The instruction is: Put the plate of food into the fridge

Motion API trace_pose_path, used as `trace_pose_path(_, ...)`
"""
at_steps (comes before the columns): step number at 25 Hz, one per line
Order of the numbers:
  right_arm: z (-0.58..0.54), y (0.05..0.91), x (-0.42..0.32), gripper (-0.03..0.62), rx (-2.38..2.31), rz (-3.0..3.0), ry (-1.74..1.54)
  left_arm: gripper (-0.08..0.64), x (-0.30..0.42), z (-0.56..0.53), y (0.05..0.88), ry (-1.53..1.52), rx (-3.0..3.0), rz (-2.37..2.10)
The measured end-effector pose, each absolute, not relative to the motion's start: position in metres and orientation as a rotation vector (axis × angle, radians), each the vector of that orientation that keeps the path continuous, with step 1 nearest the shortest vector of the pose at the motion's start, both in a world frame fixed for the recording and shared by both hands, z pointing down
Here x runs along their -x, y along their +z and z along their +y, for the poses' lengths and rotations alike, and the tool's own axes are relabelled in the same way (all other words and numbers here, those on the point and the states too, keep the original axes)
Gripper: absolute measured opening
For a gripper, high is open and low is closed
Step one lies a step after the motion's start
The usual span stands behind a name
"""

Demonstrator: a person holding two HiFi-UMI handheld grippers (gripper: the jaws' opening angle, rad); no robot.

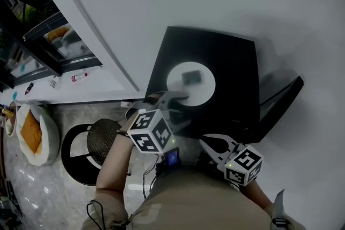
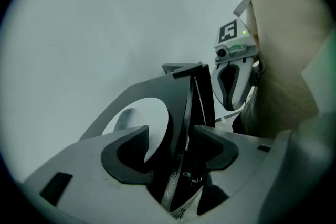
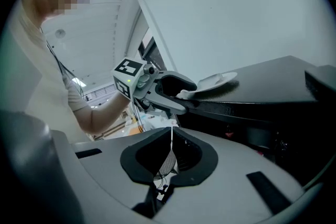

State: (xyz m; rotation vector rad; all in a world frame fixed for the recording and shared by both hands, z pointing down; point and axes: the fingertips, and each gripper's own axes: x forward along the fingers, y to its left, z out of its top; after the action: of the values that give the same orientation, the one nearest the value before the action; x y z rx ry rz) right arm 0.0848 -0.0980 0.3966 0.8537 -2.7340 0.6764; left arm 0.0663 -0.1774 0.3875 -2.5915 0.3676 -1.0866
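A white plate with a dark block of food lies on top of a black fridge. My left gripper is at the plate's near rim with its jaws wide apart. In the left gripper view, the plate and the black top's edge stand between the left gripper's spread pads without being pressed. The right gripper view shows that left gripper straddling the rim of the plate. My right gripper hangs lower, in front of the fridge. Its tips meet on nothing.
A black panel juts out at the fridge's right side. To the left stand a round black stool with a woven seat and a white pet bed with an orange cushion. A white wall rises behind the fridge.
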Motion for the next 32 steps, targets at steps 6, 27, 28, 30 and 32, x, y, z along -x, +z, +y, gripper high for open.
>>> trace_pose_path(6, -0.097, 0.398, -0.076, 0.023, -0.815, -2.733, 0.686, 0.273, -0.056, -0.179, 0.388, -1.143, 2.458, 0.376)
trace_pose_path(27, -0.103, 0.401, -0.078, 0.023, -0.836, -2.72, 0.709, 0.272, -0.05, -0.18, 0.396, -1.102, 2.415, 0.451)
trace_pose_path(28, -0.103, 0.401, -0.078, 0.023, -0.835, -2.718, 0.709, 0.272, -0.05, -0.179, 0.395, -1.1, 2.423, 0.448)
trace_pose_path(30, -0.102, 0.402, -0.078, 0.023, -0.826, -2.719, 0.706, 0.27, -0.051, -0.177, 0.396, -1.098, 2.427, 0.443)
trace_pose_path(32, -0.101, 0.401, -0.077, 0.023, -0.815, -2.724, 0.7, 0.272, -0.053, -0.177, 0.396, -1.107, 2.388, 0.453)
